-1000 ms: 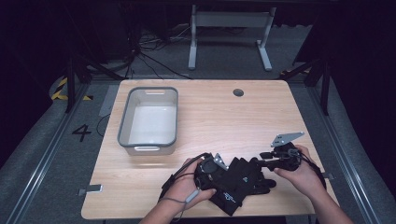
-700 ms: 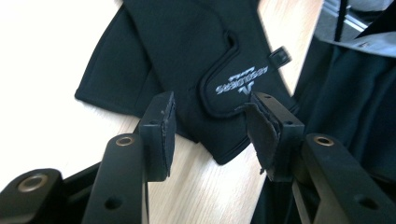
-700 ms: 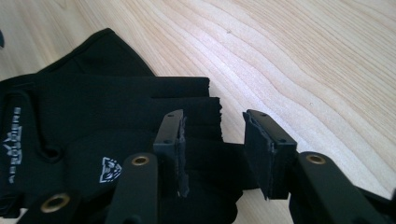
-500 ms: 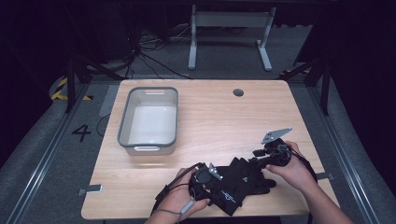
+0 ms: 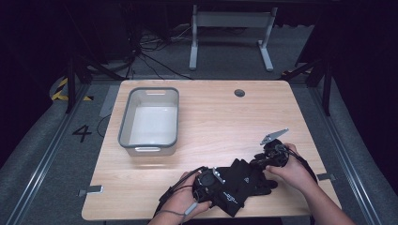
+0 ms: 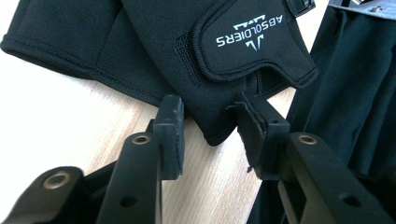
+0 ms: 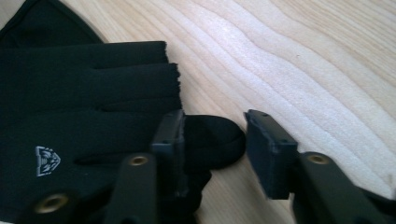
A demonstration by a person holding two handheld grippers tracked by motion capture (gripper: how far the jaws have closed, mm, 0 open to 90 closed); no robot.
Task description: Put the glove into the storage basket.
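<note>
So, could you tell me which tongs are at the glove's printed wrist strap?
The left tongs, open at the black fabric glove's strap; the right tongs straddle a fingertip.

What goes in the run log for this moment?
left gripper: open at glove cuff | right gripper: open around glove fingertip | bin: empty | table

Two black gloves [image 5: 244, 183] (overlapping), one grey tub [image 5: 150, 121].
</note>
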